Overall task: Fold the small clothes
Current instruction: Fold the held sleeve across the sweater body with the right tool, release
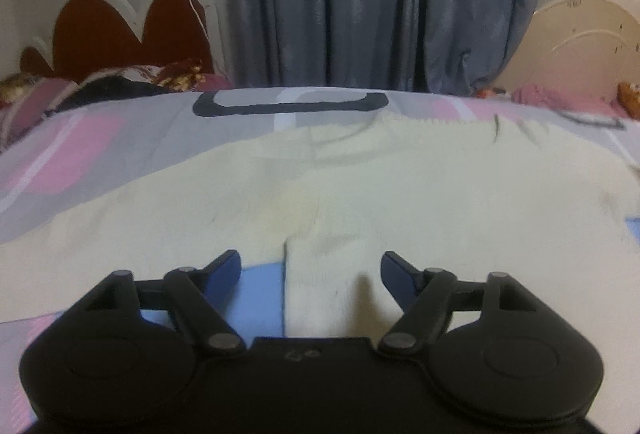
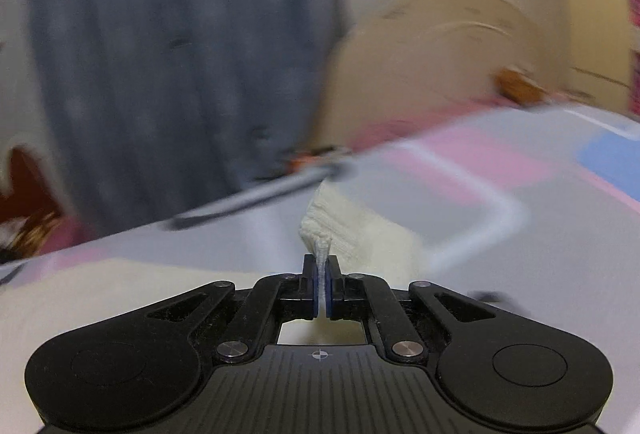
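A small cream knitted garment point(image 1: 340, 177) lies spread flat on the patterned bedsheet point(image 1: 80, 141). My left gripper point(image 1: 310, 268) is open and empty, low over the garment's near edge, with one narrow cream part point(image 1: 316, 294) between its blue pads. In the right wrist view my right gripper point(image 2: 322, 286) is shut on a corner of the cream garment point(image 2: 344, 226), which is lifted off the sheet and bunched above the pads. The right view is blurred by motion.
The bed has a pink, grey and blue sheet point(image 2: 500, 169). Grey curtains point(image 1: 380, 1) hang behind it. A red and white headboard point(image 1: 120, 25) with pillows point(image 1: 36, 93) stands at the left, a cream headboard point(image 1: 588, 33) at the right.
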### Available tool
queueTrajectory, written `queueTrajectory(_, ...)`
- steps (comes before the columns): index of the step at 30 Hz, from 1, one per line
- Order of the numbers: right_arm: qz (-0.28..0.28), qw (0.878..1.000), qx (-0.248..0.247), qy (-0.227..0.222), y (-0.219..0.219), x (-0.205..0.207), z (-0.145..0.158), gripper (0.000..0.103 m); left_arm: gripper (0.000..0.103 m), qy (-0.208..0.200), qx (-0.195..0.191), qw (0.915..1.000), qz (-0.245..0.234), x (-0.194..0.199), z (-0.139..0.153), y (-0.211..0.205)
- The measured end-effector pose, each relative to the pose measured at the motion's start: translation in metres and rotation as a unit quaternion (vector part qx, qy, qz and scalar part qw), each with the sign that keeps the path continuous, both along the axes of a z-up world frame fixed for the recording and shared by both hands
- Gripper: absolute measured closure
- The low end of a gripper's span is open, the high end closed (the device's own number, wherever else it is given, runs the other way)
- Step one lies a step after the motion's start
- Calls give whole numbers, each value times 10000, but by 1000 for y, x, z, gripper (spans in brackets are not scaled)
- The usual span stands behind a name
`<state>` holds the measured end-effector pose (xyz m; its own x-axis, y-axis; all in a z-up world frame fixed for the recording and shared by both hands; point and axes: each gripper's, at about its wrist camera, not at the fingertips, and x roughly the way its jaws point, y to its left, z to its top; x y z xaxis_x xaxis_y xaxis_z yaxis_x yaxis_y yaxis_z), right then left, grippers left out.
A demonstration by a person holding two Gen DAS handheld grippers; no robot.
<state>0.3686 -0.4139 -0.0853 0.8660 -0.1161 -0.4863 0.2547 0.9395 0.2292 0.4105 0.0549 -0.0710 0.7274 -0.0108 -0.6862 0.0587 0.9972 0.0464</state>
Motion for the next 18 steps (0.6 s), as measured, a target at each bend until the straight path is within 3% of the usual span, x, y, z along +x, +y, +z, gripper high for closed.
queueTrajectory(4, 876, 9961, -66, -90, 103, 21, 7, 101, 34, 58, -324, 9994, 47, 4, 1, 14)
queueTrajectory(10, 2135, 9755, -531, -95, 253, 25, -8, 101, 38, 133, -672, 9975, 164, 3, 2, 41)
queueTrajectory(14, 2792, 9562, -877, -17, 326, 23, -25, 101, 38, 101, -780, 9968, 124, 5, 4, 47)
queueTrajectory(18, 3087, 9409, -1389, 150, 358, 29, -50, 97, 38, 20, -951, 9954, -127, 12, 5, 39)
